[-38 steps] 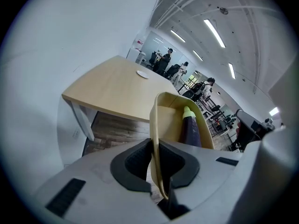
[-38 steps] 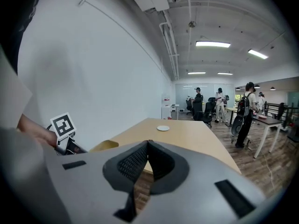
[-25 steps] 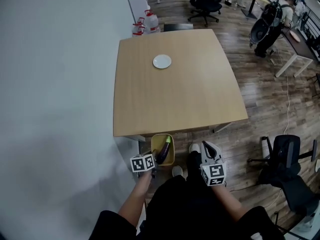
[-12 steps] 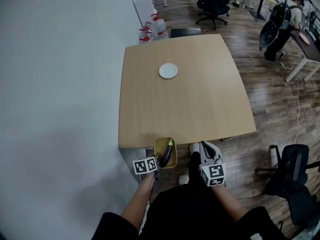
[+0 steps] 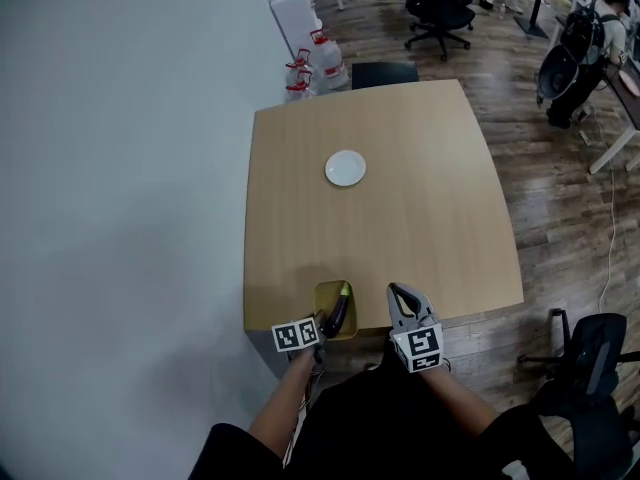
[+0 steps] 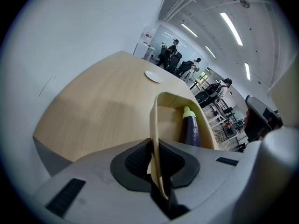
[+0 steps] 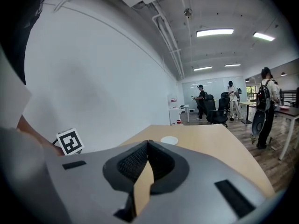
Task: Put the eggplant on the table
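pale wood planks are covering the floor around a square light-wood table (image 5: 420, 228), which is filling the middle of the head view beside a plain white wall (image 5: 120, 168) on the left. a small white plate (image 5: 345, 168) is sitting on the tabletop toward its far side, well apart from everything else. at the table's near edge, low in the centre of the frame, a yellow container (image 5: 322, 298) is showing. the eggplant (image 5: 338, 308) is lying inside it, dark purple, with its green cap pointing away toward the plate. the left gripper (image 6: 153, 146) is pinching the container's near wall, its jaws closing tight on the thin yellow rim, as its own view is showing plainly. whether the container's base is touching the table cannot be told. the right gripper (image 5: 398, 293) is hovering just right of the container, over the table edge, its jaw tips pressing together with nothing between them. beyond the table, at the top of the frame, water jugs (image 5: 325, 56) are standing by the wall. a person with a backpack (image 5: 590, 28) is standing at the upper right.
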A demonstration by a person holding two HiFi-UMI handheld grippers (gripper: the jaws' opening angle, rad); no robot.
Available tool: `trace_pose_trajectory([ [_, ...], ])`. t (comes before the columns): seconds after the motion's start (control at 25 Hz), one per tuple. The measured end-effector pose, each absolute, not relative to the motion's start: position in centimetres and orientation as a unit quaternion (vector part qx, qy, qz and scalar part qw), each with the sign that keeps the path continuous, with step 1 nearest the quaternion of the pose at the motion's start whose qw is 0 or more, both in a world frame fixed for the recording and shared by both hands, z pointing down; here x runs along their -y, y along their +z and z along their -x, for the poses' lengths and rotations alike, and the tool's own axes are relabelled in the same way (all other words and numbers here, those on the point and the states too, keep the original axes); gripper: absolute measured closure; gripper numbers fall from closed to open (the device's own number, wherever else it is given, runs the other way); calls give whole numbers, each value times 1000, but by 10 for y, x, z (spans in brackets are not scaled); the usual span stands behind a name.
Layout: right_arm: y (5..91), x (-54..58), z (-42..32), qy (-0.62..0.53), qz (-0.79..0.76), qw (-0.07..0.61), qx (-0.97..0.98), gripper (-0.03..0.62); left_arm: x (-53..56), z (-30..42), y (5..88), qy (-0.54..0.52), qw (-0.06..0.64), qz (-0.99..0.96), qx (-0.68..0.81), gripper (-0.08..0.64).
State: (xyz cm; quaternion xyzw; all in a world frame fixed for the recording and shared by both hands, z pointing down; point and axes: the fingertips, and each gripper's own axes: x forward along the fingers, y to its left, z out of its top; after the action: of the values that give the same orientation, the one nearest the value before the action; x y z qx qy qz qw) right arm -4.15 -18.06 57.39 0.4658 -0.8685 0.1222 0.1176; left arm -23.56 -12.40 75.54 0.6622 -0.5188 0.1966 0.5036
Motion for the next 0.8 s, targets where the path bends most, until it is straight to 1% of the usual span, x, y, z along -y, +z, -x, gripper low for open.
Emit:
trace_pose_trajectory([
  [0.4, 577, 273, 34, 129, -447, 120, 877, 532, 222, 217, 765, 177, 519, -647, 530, 532],
  [0.64, 584, 312, 25, 134, -439, 123, 880, 532, 271, 212, 770, 180, 517, -644, 534, 532],
  [0.8, 593, 333, 20, 139, -435, 124, 881, 532, 298, 207, 777, 165, 529, -633, 540, 532],
])
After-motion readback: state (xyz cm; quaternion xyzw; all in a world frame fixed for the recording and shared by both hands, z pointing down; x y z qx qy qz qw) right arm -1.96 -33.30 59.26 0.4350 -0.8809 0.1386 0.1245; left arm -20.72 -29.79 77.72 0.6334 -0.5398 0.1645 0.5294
